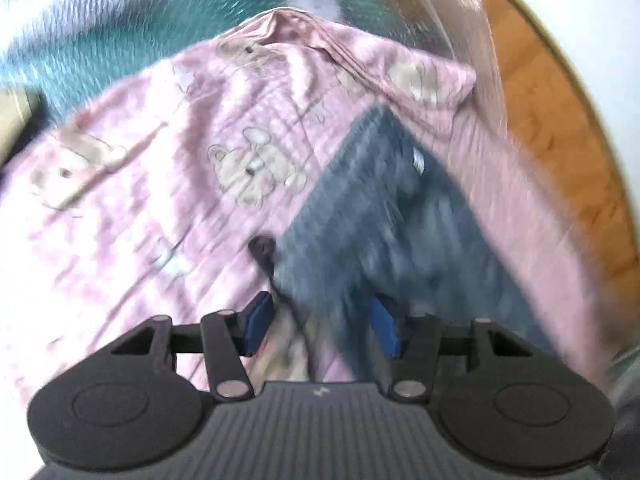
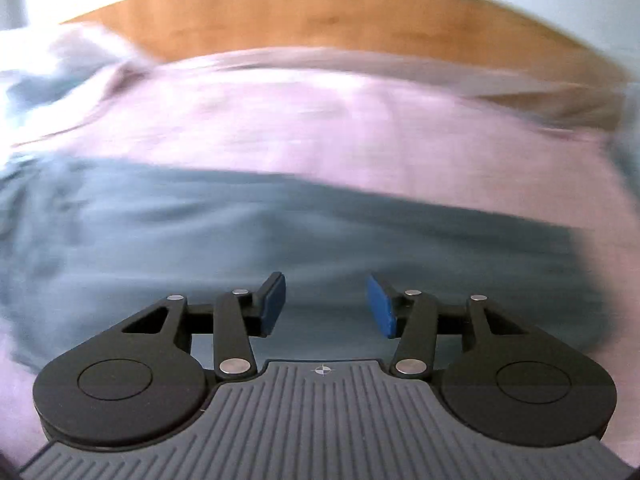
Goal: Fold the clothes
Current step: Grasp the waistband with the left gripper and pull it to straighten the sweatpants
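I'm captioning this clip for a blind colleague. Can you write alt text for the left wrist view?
The open left gripper hovers over a dark grey garment lying on a pink bedsheet printed with teddy bears. The frame is motion-blurred. A wooden headboard curves along the right edge, and teal fabric shows at top left.

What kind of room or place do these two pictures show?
Probably a bedroom. A pink sheet printed with teddy bears covers a wide soft surface, a curved wooden board like a headboard stands behind it, and a grey-blue garment lies spread on top.
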Motion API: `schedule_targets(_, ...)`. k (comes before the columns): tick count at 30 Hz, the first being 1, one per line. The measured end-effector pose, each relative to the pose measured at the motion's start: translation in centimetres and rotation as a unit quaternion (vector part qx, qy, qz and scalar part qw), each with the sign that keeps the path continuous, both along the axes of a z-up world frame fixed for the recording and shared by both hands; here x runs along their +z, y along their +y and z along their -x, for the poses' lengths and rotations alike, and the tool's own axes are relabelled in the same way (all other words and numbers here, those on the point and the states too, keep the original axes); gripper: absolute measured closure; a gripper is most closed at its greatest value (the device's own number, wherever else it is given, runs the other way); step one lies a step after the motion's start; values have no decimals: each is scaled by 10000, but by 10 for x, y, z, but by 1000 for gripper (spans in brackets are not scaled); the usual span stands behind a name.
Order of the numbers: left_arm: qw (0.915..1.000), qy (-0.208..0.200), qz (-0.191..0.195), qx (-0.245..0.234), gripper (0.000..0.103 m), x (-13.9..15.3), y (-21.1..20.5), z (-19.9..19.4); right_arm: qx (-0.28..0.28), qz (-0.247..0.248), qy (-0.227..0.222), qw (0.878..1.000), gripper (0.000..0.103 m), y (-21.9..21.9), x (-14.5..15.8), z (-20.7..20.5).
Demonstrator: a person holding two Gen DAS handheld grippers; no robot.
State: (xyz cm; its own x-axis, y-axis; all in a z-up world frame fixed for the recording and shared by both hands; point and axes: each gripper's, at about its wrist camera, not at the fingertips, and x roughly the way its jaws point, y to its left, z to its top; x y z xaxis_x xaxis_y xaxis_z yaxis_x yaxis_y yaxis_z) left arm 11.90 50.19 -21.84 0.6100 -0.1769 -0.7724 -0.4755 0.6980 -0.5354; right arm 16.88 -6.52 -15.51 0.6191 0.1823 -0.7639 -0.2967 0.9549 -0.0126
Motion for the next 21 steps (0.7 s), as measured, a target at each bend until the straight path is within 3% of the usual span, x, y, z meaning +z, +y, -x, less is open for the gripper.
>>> schedule_targets(1, 9998, -121, 175, -22, 43, -4, 3, -6, 404, -95, 63, 9991, 53, 44, -4, 0)
schedule_targets(2, 9998, -196, 88, -32, 44, -5, -2, -8, 862, -195, 114, 9960, 53, 89, -7, 3)
schedule_targets(3, 9996, -257, -82, -37, 51, -5, -9, -8, 1257, -267, 163, 9916, 50, 125, -10, 5)
schedule_targets(4, 9991, -265, -332, -32, 77, -5, -12, -6, 1606, -244, 237, 9864, 48, 158, -14, 8)
schedule_targets(7, 9957, -172, -913, -22, 83, 12, -17, -1, 1964, 385, 567, 9781, 57, 213, -41, 10)
schedule_targets(8, 9956, -42, -934, -46, 83, 12, -14, 1, 1898, 651, 757, 9767, 58, 217, -53, 10)
schedule_targets(9, 9966, 59, -823, -66, 83, 3, -7, 0, 1848, 722, 816, 9767, 51, 213, -58, 12)
schedule_targets(12, 9979, 25, -604, -212, 82, -11, 6, 1, 1782, 593, 746, 9794, 36, 194, -59, 22)
schedule_targets(15, 9966, 107, -628, -522, 72, -4, 9, 5, 1774, 305, 1050, 9781, 34, 169, -54, 19)
schedule_targets(17, 9925, 46, -1032, -659, 57, 15, 8, 18, 1692, 128, 1174, 9785, 40, 148, -40, 14)
schedule_targets(18, 9882, 43, -1348, -730, 55, 25, 4, 22, 1501, -49, 1111, 9824, 40, 132, -29, 10)
schedule_targets(21, 9612, -55, -2576, -990, 59, 59, -29, 23, 738, -472, 811, 9928, 39, 79, 2, 3)
